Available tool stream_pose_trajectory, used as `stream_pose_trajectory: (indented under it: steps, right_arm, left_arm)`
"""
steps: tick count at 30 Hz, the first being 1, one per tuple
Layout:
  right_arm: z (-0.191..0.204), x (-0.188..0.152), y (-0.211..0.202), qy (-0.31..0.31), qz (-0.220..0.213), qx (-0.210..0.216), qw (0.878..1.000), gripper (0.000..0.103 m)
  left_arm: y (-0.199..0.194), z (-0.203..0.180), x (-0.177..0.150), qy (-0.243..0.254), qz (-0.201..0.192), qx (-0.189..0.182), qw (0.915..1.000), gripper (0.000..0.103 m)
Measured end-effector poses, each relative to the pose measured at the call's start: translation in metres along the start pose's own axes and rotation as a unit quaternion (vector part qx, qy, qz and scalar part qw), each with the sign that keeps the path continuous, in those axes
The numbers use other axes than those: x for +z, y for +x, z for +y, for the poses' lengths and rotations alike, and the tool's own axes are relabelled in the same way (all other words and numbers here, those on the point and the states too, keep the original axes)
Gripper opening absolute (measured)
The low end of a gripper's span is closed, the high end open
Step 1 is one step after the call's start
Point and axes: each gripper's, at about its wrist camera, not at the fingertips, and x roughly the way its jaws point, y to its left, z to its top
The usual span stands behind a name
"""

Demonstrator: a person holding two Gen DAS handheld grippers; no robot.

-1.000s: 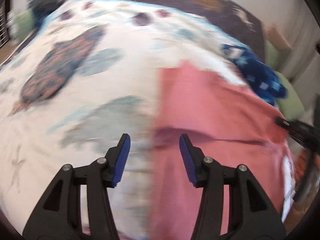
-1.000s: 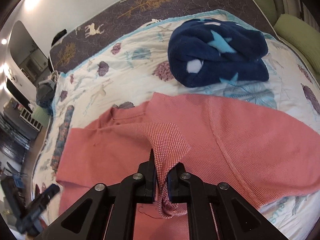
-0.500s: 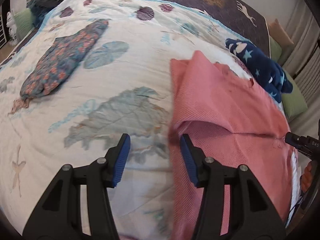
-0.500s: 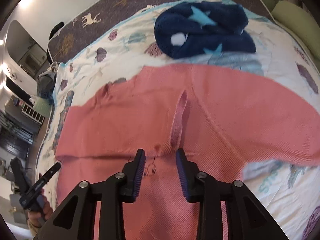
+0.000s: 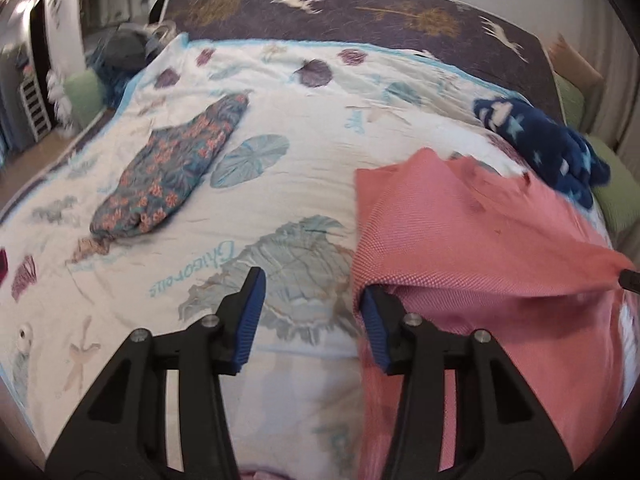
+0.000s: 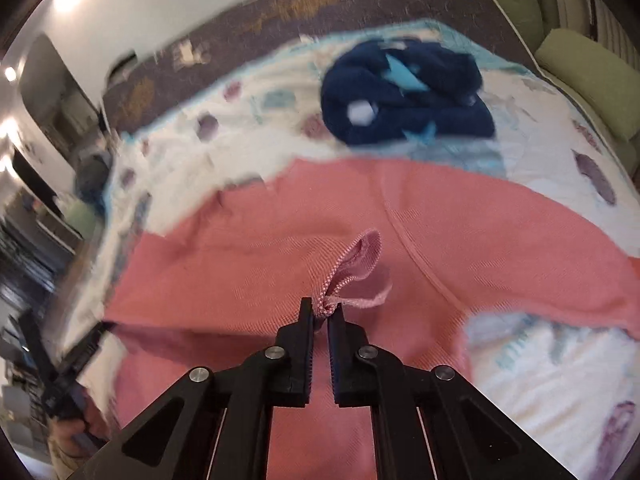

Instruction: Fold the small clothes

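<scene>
The pink garment lay spread across the bed, on a white quilt printed with shells and leaves, and everything else can be placed from it. Beyond its far edge, toward the dark headboard patterned with deer and trees, sat a bundled navy blanket with stars, just beside the garment's upper corner. Well to the garment's left in the left wrist view, a folded floral garment rested flat on the quilt, apart from the pink cloth.

The right gripper hung over the middle of the pink garment with its jaws pressed nearly together, pinching a small raised fold of the pink cloth; the fold stood up in a loop just past the tips. This view was smeared with motion, so the edge of the cloth under the jaws was probably a hem, though it was hard to be sure.

The left gripper stood at the garment's left edge with its jaws about half spread and closing. Bare quilt showed in the gap between them. The right-hand pad sat just against the lifted edge of the pink cloth, which draped over its tip, while the other pad was over the quilt; the cloth was not pinched there.
</scene>
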Motion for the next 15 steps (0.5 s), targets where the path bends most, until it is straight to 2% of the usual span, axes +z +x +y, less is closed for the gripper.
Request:
stream_pose_trajectory:
  steps: [2, 3, 5, 6, 8, 9, 10, 11, 13, 15]
  right_arm:
    - [-0.005, -0.004, 0.006, 0.001, 0.025, -0.03, 0.999, 0.017]
    - [-0.009, -0.006, 0.008, 0.004, 0.028, -0.046, 0.999, 0.017]
    - [-0.011, -0.003, 0.004, 0.014, 0.016, -0.063, 0.998, 0.019]
    - [-0.009, 0.0, 0.002, 0.014, 0.009, -0.056, 0.998, 0.02]
    - [0.009, 0.013, -0.005, -0.006, -0.001, -0.024, 1.0, 0.022]
    - [0.024, 0.021, -0.005, -0.03, -0.002, 0.001, 1.0, 0.027]
    - [0.038, 0.029, -0.001, -0.056, 0.005, 0.026, 0.998, 0.038]
    - [0.062, 0.042, 0.007, -0.092, 0.022, 0.065, 0.993, 0.05]
    - [0.098, 0.062, 0.026, -0.124, 0.057, 0.118, 0.984, 0.059]
    - [0.131, 0.079, 0.05, -0.137, 0.097, 0.158, 0.973, 0.063]
  left_arm:
    - [0.0, 0.0, -0.001, 0.008, -0.007, -0.005, 0.9999, 0.05]
    - [0.001, -0.001, 0.0, 0.006, -0.006, -0.005, 0.9999, 0.05]
    - [0.008, 0.005, 0.001, -0.008, 0.004, -0.016, 0.9998, 0.05]
    - [0.01, 0.007, 0.002, -0.017, 0.008, -0.022, 0.9996, 0.05]
    - [0.014, 0.009, 0.0, -0.028, 0.014, -0.034, 0.9989, 0.05]
    - [0.016, 0.011, 0.0, -0.031, 0.018, -0.04, 0.9985, 0.05]
    - [0.018, 0.012, -0.001, -0.035, 0.022, -0.048, 0.998, 0.05]
    - [0.019, 0.013, -0.003, -0.037, 0.024, -0.052, 0.9977, 0.05]
    - [0.021, 0.013, -0.006, -0.039, 0.025, -0.06, 0.9971, 0.05]
    - [0.023, 0.015, -0.009, -0.044, 0.027, -0.072, 0.996, 0.05]
